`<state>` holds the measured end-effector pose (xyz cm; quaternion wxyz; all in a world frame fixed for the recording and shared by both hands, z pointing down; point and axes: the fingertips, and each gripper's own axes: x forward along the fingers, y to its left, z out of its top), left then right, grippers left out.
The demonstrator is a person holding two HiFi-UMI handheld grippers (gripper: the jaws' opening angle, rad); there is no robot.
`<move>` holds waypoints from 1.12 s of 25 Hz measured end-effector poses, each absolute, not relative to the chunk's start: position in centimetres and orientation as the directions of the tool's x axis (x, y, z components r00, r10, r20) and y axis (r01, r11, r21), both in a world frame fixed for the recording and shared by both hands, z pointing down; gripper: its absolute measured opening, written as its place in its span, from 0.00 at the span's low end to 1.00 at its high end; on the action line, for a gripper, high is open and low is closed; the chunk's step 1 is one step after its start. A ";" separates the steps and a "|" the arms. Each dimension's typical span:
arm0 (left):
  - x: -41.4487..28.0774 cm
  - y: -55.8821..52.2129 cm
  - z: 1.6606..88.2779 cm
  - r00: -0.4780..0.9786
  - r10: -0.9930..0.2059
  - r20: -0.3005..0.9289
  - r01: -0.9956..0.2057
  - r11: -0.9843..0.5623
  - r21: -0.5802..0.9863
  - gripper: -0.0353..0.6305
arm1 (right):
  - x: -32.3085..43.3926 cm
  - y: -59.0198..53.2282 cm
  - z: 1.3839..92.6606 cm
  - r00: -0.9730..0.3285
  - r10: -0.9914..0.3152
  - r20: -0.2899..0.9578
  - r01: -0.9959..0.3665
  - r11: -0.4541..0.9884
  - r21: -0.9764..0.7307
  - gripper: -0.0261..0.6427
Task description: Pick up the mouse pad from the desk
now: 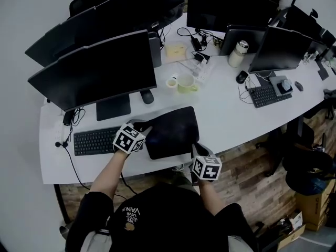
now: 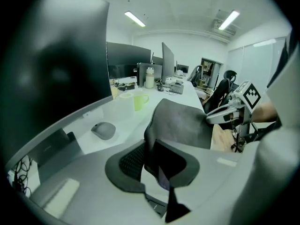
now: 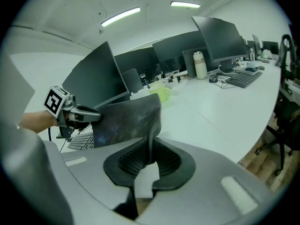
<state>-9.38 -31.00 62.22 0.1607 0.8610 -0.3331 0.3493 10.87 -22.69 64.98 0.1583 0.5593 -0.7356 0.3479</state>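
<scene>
At the bottom centre of the head view, the left gripper (image 1: 146,128) and the right gripper (image 1: 196,148) both have hold of the dark mouse pad (image 1: 172,130). The left pinches its left edge and the right its lower right corner. In the left gripper view the jaws are nearly together, clamped on the pad's thin edge, and the sheet rises away from them towards the upper right of the frame. In the right gripper view the jaws are likewise narrowed onto the pad, which stands up between them and spreads to the left. The pad hangs between the two grippers over the near edge of the white desk (image 1: 231,114). It looks lifted clear, though whether its far edge still brushes the surface is hard to tell. Just left of the pad lies a black keyboard (image 1: 94,140). Beyond the pad, a mouse (image 1: 147,96) sits beside the foot of a large monitor (image 1: 97,70). Further up the frame are a green mug (image 1: 186,83) and, just beside it, a roll of tape (image 1: 172,81). A white bottle (image 1: 238,53) stands towards the upper right.
</scene>
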 end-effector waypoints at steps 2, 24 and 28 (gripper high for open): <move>-9.0 -30.1 61.3 0.540 -0.474 0.695 -0.675 -0.737 0.022 0.15 | 11.2 -21.8 64.3 -0.317 -0.727 0.610 -0.933 0.124 -0.337 0.11; -8.4 -19.9 55.1 0.616 -0.555 0.559 -0.650 -0.759 -0.038 0.14 | 11.8 -11.1 59.3 -0.263 -0.822 0.504 -0.934 0.086 -0.347 0.11; -8.6 -18.8 54.8 0.623 -0.566 0.539 -0.653 -0.756 -0.038 0.14 | 11.4 -9.8 59.0 -0.262 -0.823 0.504 -0.935 0.087 -0.343 0.11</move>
